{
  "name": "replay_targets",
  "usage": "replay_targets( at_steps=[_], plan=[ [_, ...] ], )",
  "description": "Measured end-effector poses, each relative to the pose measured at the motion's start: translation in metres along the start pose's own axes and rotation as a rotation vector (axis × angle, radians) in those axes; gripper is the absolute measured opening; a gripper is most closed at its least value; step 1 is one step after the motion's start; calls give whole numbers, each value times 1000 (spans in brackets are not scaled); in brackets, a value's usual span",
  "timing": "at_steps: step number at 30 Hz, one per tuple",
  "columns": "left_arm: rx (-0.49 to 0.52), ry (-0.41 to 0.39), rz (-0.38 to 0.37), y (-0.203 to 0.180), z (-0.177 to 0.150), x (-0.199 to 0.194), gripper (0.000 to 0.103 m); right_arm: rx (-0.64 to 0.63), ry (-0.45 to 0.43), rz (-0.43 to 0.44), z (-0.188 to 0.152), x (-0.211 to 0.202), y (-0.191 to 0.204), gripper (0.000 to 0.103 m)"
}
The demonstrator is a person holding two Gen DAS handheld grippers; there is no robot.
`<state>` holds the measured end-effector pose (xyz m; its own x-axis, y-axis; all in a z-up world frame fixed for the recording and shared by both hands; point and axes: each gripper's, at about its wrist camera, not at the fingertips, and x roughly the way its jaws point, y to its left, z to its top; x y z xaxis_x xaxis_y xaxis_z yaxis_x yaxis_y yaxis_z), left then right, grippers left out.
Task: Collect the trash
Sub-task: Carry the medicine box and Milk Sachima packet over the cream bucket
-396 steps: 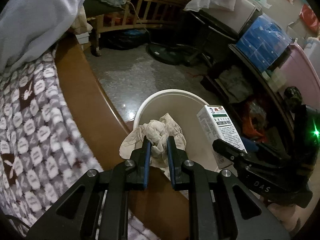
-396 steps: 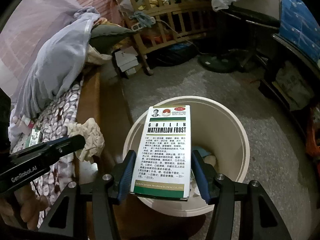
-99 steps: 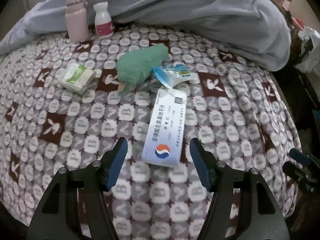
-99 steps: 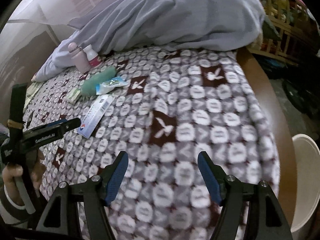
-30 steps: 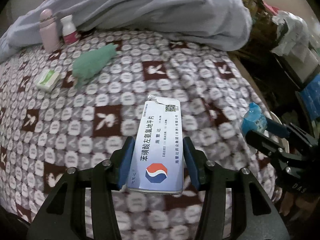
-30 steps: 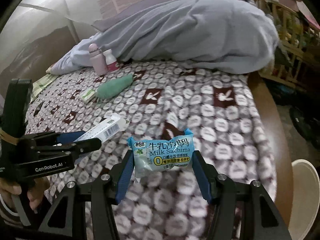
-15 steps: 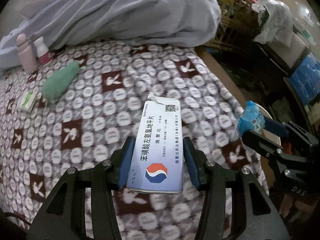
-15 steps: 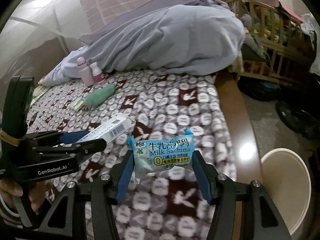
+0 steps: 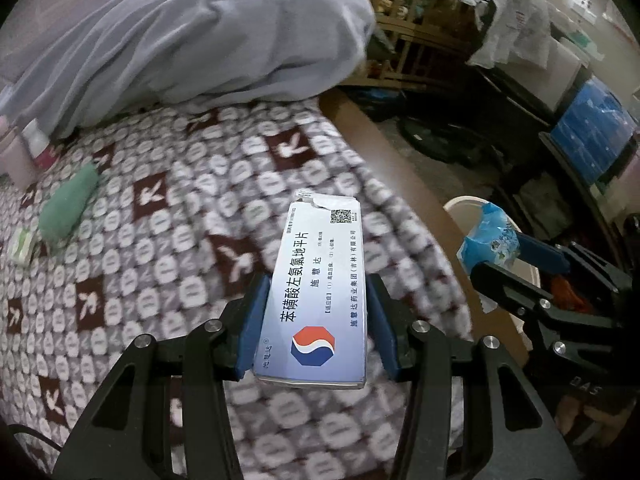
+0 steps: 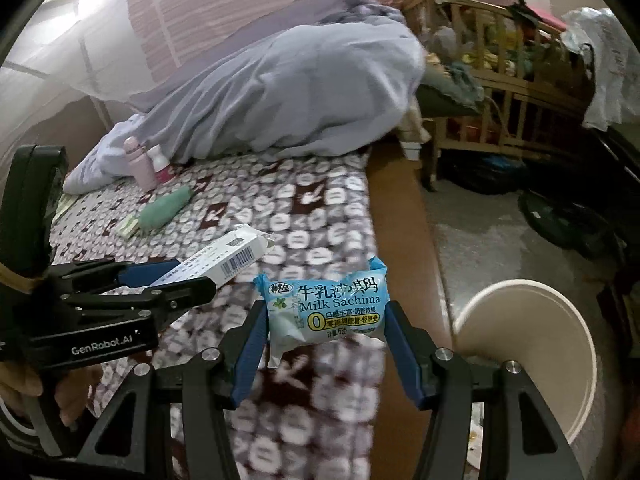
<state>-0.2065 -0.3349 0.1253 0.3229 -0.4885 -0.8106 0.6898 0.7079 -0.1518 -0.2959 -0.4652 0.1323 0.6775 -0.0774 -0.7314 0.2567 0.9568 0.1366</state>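
From my left wrist camera, my left gripper is clenched on a long white medicine box with a red-and-blue octagon logo and a torn far flap; both blue pads press its long sides and it points away from me, lifted above the patterned bed blanket. Toward the blanket's left edge lie a green cloth bundle and, just beside it, a small green-and-white packet. A pink bottle and a white bottle stand at the far left, against the heaped grey-blue duvet. Beyond the wooden bed rail on the right, my right gripper shows side-on, carrying a blue snack wrapper in front of the cream trash bin.

From my right wrist camera, my right gripper is grasping the blue Milk Sachima wrapper across its width, 1 pad on each short end, above the blanket's right edge. The trash bin stands on the floor to the right, just past the bed rail, its mouth tilted toward me. My left gripper reaches in from the left holding the medicine box, barcode side showing. The cloth bundle, pink bottle and white bottle sit farther back, by the duvet.
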Motion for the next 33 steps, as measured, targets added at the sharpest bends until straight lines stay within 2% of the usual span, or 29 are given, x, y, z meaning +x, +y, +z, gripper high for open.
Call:
replay_targets(
  at_steps=[20,33],
  plan=[
    [115,28,-87,-85,21,31,47,143,4,-128,-26,-26,-90,56],
    [150,57,-125,-117,25,50,47,196,24,-159,-36,-25,-117,56]
  ],
)
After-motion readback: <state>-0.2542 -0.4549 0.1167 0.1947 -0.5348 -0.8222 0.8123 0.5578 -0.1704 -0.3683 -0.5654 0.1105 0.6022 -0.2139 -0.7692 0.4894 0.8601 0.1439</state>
